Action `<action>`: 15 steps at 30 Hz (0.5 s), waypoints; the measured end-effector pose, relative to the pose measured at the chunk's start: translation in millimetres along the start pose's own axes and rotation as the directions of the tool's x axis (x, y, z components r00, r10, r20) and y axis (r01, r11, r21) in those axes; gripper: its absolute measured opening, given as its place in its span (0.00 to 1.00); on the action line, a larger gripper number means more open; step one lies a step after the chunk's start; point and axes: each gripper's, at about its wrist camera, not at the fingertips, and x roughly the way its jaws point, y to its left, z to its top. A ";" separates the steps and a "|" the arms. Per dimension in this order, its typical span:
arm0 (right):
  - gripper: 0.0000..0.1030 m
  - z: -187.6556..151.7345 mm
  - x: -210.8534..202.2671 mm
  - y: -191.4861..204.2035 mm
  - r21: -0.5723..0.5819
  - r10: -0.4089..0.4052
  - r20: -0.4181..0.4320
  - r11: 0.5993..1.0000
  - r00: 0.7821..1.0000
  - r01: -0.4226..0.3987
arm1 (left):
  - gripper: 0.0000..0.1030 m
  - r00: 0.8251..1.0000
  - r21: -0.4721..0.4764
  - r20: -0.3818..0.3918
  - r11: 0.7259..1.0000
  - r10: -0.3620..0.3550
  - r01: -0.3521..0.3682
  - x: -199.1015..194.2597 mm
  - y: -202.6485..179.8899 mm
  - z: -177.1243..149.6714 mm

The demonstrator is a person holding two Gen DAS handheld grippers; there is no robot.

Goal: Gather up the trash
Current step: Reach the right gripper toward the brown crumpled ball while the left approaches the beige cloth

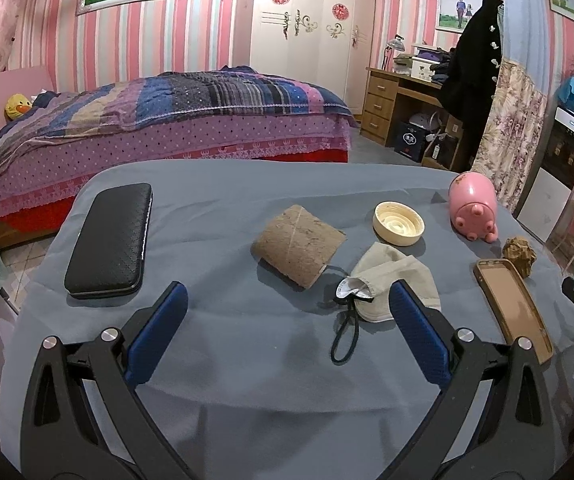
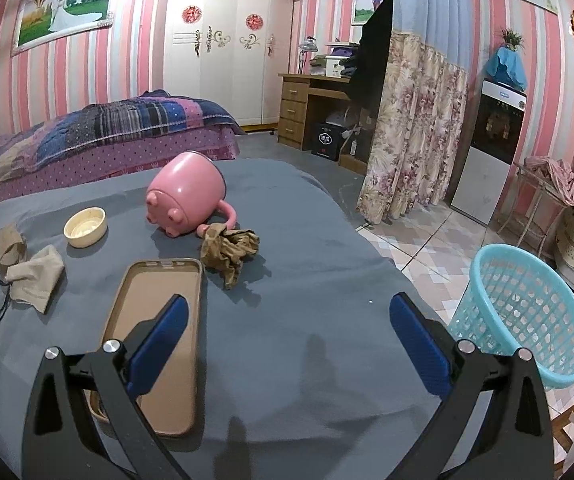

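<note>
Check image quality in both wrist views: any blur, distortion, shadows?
Left wrist: sharp, strong fisheye bending, dark corner vignette, soft shadow beside the cardboard tube. Right wrist: equally sharp, same barrel distortion, gripper shadows on the grey cloth, basket clear; no glare.

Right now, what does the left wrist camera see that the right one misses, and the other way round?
Only the left wrist view shows the whole black case and the duck toy on the bed. Only the right wrist view shows the blue basket on the floor beside the table. Both show the pink mug, bowl, cardboard tube, mask, phone case and crumpled paper. Each gripper is open and empty.
</note>
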 end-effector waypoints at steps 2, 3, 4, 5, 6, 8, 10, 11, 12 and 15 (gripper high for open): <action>0.96 0.5 -0.3 0.1 0.005 0.013 0.000 1.000 1.000 -0.013 | 0.95 1.000 0.006 -0.003 1.000 -0.002 0.002 0.2 -0.2 -0.5; 0.96 1.5 0.5 -0.6 0.012 0.024 -0.005 1.000 1.000 -0.023 | 0.95 1.000 0.008 -0.005 1.000 -0.003 0.003 0.0 0.5 -1.2; 0.96 1.8 0.9 -1.2 0.014 0.026 -0.008 1.000 1.000 -0.026 | 0.95 1.000 0.011 -0.013 1.000 -0.008 0.008 1.5 0.2 -1.8; 0.96 2.6 1.9 -1.7 0.014 0.028 -0.015 1.000 0.999 -0.028 | 0.95 1.000 0.015 -0.019 1.000 -0.009 0.009 2.3 -0.2 -1.8; 0.96 3.3 3.7 -1.5 0.009 0.034 -0.026 0.999 0.999 -0.034 | 0.95 1.000 0.019 -0.023 1.000 -0.007 0.008 2.9 -0.4 -2.1; 0.96 4.0 7.8 -1.1 0.004 0.049 -0.047 0.999 0.998 -0.049 | 0.95 1.000 0.024 -0.029 1.000 -0.011 0.011 3.4 0.2 -2.3; 0.96 4.1 11.6 -0.2 0.007 0.070 -0.063 0.998 0.996 -0.070 | 0.95 0.999 0.028 -0.031 0.999 -0.015 0.016 2.9 2.3 -2.0; 0.96 3.7 14.5 1.5 0.006 0.077 -0.072 0.997 0.994 -0.077 | 0.95 0.999 0.033 -0.031 0.999 -0.014 0.015 2.8 3.1 -1.6; 0.96 3.4 17.1 3.6 0.002 0.079 -0.083 0.997 0.993 -0.079 | 0.95 1.000 0.040 -0.029 0.999 -0.012 0.013 2.8 4.4 -0.9; 0.96 2.6 26.6 14.0 -0.037 0.100 -0.147 0.994 0.984 -0.107 | 0.95 1.000 0.061 -0.026 0.998 0.001 0.001 4.4 7.5 1.4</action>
